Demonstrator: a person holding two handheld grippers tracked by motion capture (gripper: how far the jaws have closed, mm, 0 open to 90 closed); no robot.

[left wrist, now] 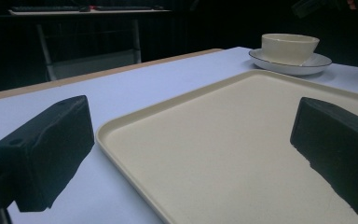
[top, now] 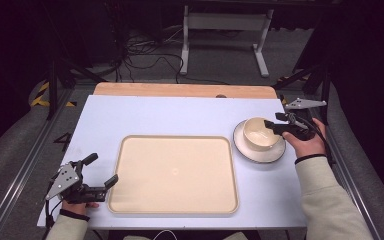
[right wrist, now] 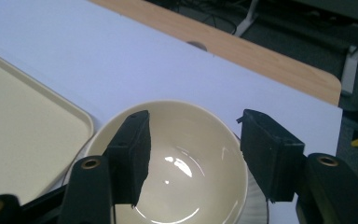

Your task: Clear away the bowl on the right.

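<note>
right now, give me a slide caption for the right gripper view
Open right tongs poised over the empty cream bowl, one jaw inside its rim, beside the tray.

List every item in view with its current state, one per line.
Bowl: upright, empty, standing on the plate.
Plate: flat on the table, right of the tray.
Tray: flat, empty.
Right tool: open, one jaw inside the bowl, one outside.
Left tool: open, at the tray's left edge.

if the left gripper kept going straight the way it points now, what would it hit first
Most likely the cream tray: the open left gripper points across it, jaws straddling its near corner. The bowl on its plate lies far beyond. Height above the tray is unclear.
</note>
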